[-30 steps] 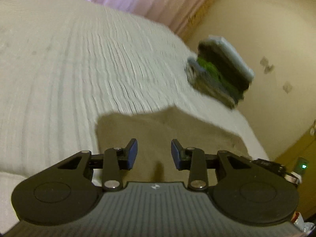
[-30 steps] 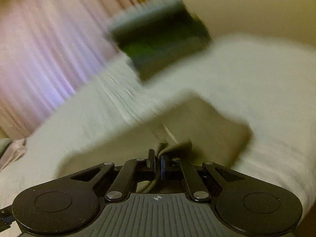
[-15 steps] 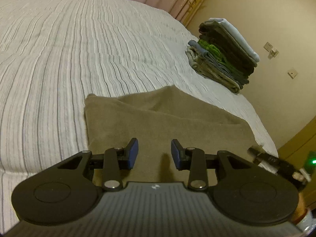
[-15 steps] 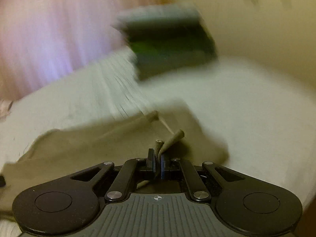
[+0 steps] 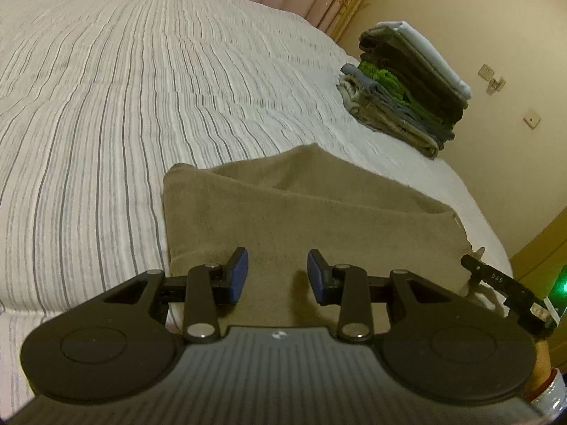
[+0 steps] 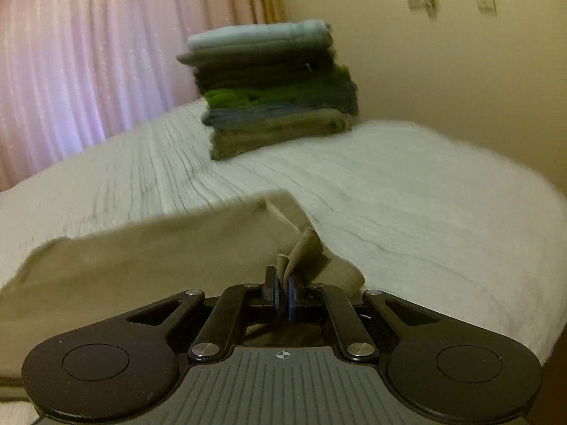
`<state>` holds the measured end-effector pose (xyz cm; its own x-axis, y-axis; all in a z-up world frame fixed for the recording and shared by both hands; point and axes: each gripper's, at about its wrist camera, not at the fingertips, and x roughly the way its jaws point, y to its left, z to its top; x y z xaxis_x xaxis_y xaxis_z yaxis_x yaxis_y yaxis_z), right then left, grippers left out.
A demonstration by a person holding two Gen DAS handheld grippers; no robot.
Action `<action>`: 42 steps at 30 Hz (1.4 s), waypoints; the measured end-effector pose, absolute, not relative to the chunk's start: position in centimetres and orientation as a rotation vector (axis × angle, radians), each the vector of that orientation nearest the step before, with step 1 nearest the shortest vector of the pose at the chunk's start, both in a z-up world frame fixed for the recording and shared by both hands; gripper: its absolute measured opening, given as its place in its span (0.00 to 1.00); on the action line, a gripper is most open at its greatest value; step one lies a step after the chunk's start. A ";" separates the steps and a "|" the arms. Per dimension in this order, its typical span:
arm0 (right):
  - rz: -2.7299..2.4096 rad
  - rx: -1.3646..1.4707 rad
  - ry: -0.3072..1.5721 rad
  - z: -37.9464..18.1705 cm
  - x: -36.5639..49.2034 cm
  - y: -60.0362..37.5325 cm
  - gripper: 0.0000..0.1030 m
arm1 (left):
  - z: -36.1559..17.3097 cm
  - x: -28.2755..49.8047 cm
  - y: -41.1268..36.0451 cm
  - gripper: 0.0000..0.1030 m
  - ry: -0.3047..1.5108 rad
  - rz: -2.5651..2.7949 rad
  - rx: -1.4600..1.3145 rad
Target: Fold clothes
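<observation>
Left gripper point(image 5: 277, 276): fingers spread wide, blue pads point(image 5: 238, 276) clear of any fabric, positioned over the near edge of the olive-brown cloth point(image 5: 301, 209). The cloth lies folded on the striped bedspread point(image 5: 106, 106), occupying the lower centre of the left wrist frame. Right gripper point(image 6: 282, 292): fingers pinched tight on a bunched corner of the same cloth point(image 6: 141, 269), which rises between the pads at lower centre of the right wrist frame. A stack of folded clothes point(image 5: 407, 88) stands at the upper right of the left frame, near the wall. Pink curtains point(image 6: 88, 53) fill the upper left of the right frame.
</observation>
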<state>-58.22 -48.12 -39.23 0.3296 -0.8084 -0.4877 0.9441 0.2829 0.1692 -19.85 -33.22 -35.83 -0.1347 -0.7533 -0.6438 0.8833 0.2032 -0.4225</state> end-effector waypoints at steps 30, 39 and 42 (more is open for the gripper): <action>-1.083 0.362 0.397 -34.4 -56.8 -48.3 0.63 | -34.0 -18.0 -34.4 0.10 0.793 -1.385 0.277; -1.088 0.354 0.569 -38.9 -53.8 -55.4 0.49 | -37.4 -15.9 -39.5 0.09 0.743 -1.313 0.384; -1.160 0.347 0.547 -37.3 -55.6 -54.7 0.49 | -36.1 -15.5 -38.4 0.09 0.739 -1.284 0.361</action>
